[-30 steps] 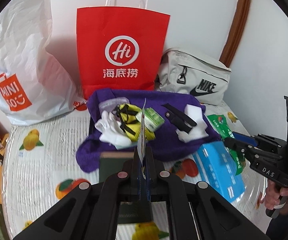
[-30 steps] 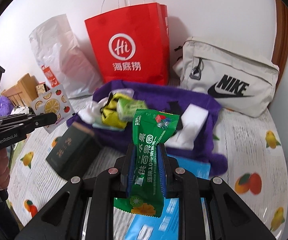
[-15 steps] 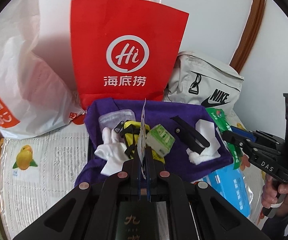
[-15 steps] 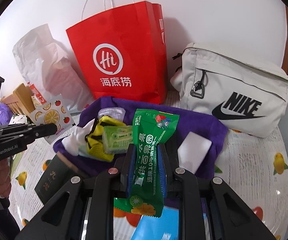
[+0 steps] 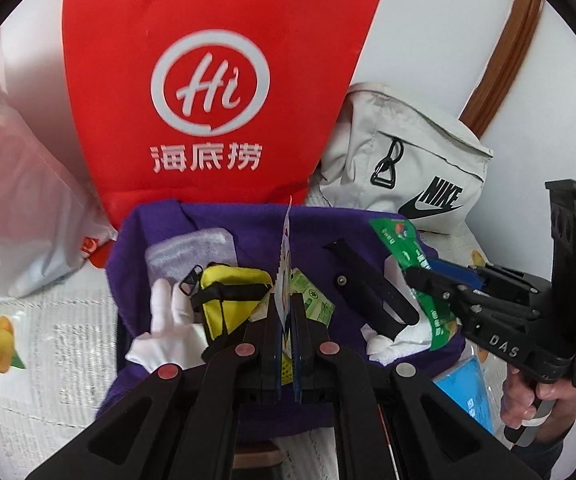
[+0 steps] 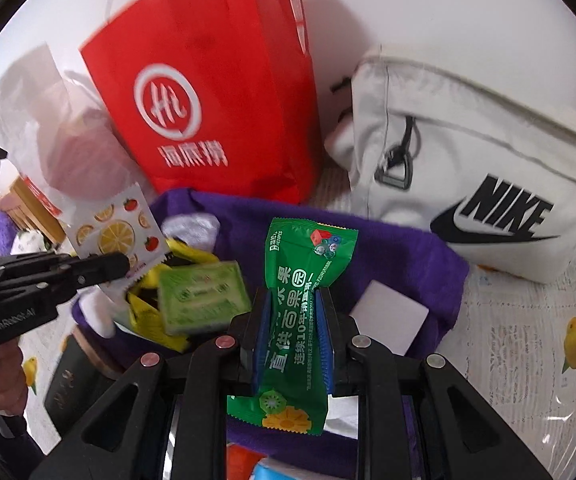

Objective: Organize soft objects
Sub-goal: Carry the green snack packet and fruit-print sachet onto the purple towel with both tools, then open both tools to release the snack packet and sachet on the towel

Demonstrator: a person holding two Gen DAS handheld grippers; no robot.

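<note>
Now the right gripper [image 6: 294,320] at lower centre is clamped on a green snack packet [image 6: 300,304], and the left gripper [image 5: 285,320] pinches a thin fruit-print sachet [image 6: 115,232] edge-on; both hang over a purple cloth [image 5: 247,220] below the red bag [image 5: 211,80], a white gloved pile left of centre

Three bags stand at the top of the frame: one red paper bag [image 5: 223,92], one white plastic bag [image 5: 19,216] at the left, one beige sling bag [image 5: 404,152] at the right. One purple cloth [image 5: 247,224] lies mid-frame, bearing one yellow pouch [image 5: 227,300], one white glove [image 5: 167,328], one green packet [image 6: 201,296] and one black strap [image 5: 368,288]. Two sachets are held: one fruit-patterned [image 6: 115,232], one green [image 6: 300,304]. Two handheld grippers [image 5: 288,312] [image 6: 292,320] show.
</note>
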